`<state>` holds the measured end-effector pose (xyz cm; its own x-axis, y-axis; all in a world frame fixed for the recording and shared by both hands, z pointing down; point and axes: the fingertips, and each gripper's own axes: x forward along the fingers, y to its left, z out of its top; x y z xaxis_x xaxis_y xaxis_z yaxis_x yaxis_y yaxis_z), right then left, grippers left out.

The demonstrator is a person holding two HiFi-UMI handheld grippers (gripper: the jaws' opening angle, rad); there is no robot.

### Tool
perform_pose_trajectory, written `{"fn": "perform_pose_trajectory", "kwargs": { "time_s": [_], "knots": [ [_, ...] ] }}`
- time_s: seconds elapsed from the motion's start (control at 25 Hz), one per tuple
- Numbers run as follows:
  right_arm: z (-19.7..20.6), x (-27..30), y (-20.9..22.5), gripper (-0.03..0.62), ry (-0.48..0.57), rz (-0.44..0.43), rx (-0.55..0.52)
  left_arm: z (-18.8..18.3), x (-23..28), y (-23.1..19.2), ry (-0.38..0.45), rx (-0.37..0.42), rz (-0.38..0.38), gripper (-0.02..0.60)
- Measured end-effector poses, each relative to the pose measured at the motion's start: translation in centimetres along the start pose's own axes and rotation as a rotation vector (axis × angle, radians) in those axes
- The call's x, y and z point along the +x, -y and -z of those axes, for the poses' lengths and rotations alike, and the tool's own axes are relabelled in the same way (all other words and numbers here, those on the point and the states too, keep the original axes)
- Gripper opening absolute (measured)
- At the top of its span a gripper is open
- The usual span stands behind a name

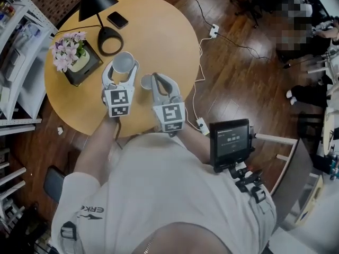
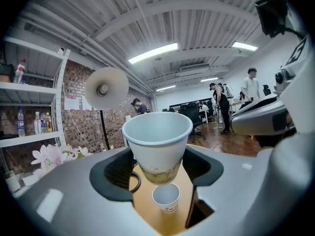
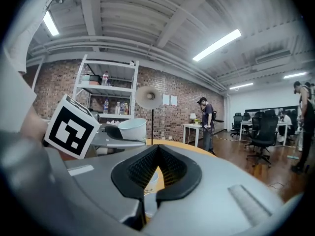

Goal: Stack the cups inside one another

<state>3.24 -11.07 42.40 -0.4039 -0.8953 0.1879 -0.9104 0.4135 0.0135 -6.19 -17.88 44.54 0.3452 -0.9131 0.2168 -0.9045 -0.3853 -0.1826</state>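
Note:
My left gripper (image 1: 122, 69) is shut on a white paper cup (image 1: 125, 62) and holds it upright above the round wooden table (image 1: 164, 30). In the left gripper view the cup (image 2: 157, 141) sits between the two black pads (image 2: 115, 173), printed band at its foot. Below it a smaller white cup (image 2: 166, 198) stands on the table. In the head view that cup (image 1: 146, 82) lies just left of my right gripper's (image 1: 158, 78) tip. The right gripper (image 3: 153, 173) is shut with nothing seen clamped; the small cup's rim (image 3: 150, 179) peeks through the gap beneath its pads.
A black desk lamp (image 1: 109, 39), a dark phone (image 1: 117, 19) and a pot of pink flowers (image 1: 71, 54) stand at the table's far left. White shelving (image 1: 16, 62) is beside the table. Cables and a power strip (image 1: 213, 31) lie on the wood floor.

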Motion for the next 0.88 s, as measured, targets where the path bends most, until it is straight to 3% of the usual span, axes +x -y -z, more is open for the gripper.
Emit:
{"fn": "perform_pose_trajectory", "kwargs": {
  "time_s": [0.4, 0.88],
  "knots": [
    [-0.9, -1.1, 0.3, 0.014, 0.01, 0.078, -0.005, 0.3, 0.3, 1.0, -0.01, 0.026, 0.076, 0.311],
    [0.2, 2.2, 3.9, 0.015, -0.017, 0.028, 0.0, 4.8, 4.5, 2.2, -0.139, 0.028, 0.061, 0.312]
  ]
}}
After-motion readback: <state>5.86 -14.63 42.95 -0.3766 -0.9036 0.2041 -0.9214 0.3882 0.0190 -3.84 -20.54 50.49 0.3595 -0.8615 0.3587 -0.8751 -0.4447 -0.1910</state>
